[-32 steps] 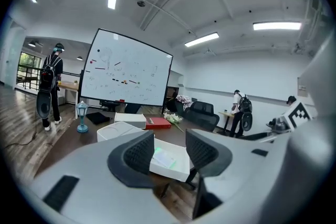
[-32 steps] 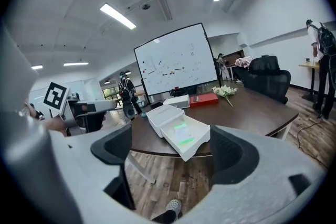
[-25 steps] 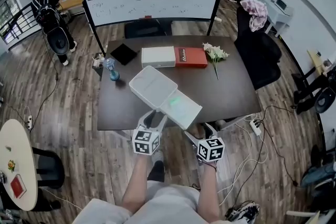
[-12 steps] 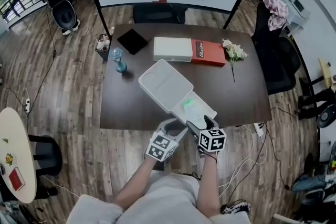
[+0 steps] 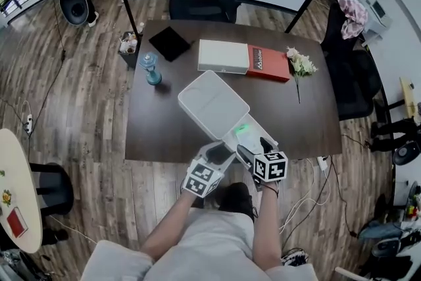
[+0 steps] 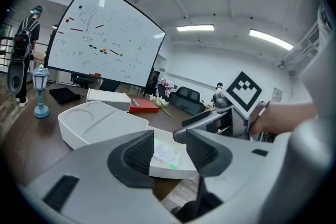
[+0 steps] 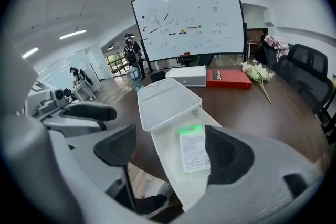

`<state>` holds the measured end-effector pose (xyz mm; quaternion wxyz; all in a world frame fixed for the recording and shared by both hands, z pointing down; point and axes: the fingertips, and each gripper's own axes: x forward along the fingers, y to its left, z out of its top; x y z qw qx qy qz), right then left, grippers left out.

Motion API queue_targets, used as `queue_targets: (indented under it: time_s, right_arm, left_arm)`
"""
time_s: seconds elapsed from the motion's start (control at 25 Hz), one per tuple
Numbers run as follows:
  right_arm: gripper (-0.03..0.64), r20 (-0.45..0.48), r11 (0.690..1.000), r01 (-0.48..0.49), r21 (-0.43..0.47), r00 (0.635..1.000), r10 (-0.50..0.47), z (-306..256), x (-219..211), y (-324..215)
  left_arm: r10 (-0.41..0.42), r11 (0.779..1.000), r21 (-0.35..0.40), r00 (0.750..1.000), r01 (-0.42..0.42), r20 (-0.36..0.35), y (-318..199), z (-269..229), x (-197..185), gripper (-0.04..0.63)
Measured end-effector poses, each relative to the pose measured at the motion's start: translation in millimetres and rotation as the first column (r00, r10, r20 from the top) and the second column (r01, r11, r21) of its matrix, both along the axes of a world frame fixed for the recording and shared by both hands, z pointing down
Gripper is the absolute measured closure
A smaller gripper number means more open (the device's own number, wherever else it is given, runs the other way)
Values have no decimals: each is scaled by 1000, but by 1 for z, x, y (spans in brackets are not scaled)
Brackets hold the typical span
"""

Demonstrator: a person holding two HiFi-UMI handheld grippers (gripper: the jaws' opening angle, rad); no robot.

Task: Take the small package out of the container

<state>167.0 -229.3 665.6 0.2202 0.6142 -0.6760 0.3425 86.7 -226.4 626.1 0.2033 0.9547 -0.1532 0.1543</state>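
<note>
A white container stands open on the dark table [image 5: 158, 131], its lid [image 5: 212, 104] flipped back to the far left of its base [image 5: 260, 145]. The small white package with a green end [image 5: 243, 132] lies flat inside the base. My right gripper [image 5: 255, 149] hovers open over the base's near end. In the right gripper view the package [image 7: 192, 148] lies between the wide jaws, untouched. My left gripper [image 5: 220, 153] is open at the base's near left corner. In the left gripper view the package [image 6: 168, 155] shows beyond the jaw gap.
At the table's far side lie a white box [image 5: 223, 56] and a red box [image 5: 266, 64], with flowers [image 5: 301, 64] to their right. A blue lamp figurine [image 5: 151, 69] and a black notebook [image 5: 170, 43] stand far left. The container base overhangs the table's near edge.
Both grippers have come forward to the container's near end. The right one now reaches over the base, around the package. The head view has shifted closer to the table.
</note>
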Motion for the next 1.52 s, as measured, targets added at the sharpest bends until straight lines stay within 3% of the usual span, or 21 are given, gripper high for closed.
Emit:
queue_targets:
  time_s: [0.28, 0.48, 0.64, 0.8, 0.92, 1.04, 1.12, 1.32, 1.52]
  right_arm:
    - [201, -11, 998, 53, -43, 999, -53, 11, -13, -17]
    - [201, -25, 992, 92, -80, 995, -94, 28, -10, -24]
    - [204, -2, 990, 93, -107, 996, -94, 46, -7, -24]
    - [207, -23, 982, 109, -154, 993, -114, 62, 10, -24]
    - [207, 32, 972, 131, -193, 991, -127, 84, 19, -29]
    - [194, 50, 965, 108, -241, 994, -99, 100, 55, -22]
    - [190, 60, 956, 140, -258, 990, -129, 104, 65, -32]
    - [186, 152, 928, 234, -291, 969, -197, 123, 28, -22]
    - [186, 185, 923, 292, -250, 950, -251, 115, 14, -32]
  left_arm:
    - [-100, 995, 3, 994, 99, 36, -29, 7, -31, 411]
    - [-223, 975, -1, 975, 223, 23, -59, 1, -60, 411]
    - [-263, 965, 18, 964, 262, 37, -63, 0, -76, 410]
    - [-309, 951, 22, 950, 308, 38, -69, -4, -82, 408]
    - [-366, 931, 20, 930, 365, 45, -76, -6, -90, 408]
    - [-376, 927, 12, 926, 376, 37, -84, -2, -65, 397]
    - [-414, 910, 36, 909, 413, 39, -102, 2, -57, 397]
    - [-486, 873, 74, 873, 482, 46, -110, -8, -89, 396]
    - [-541, 834, 156, 840, 529, 47, -117, -16, -94, 399]
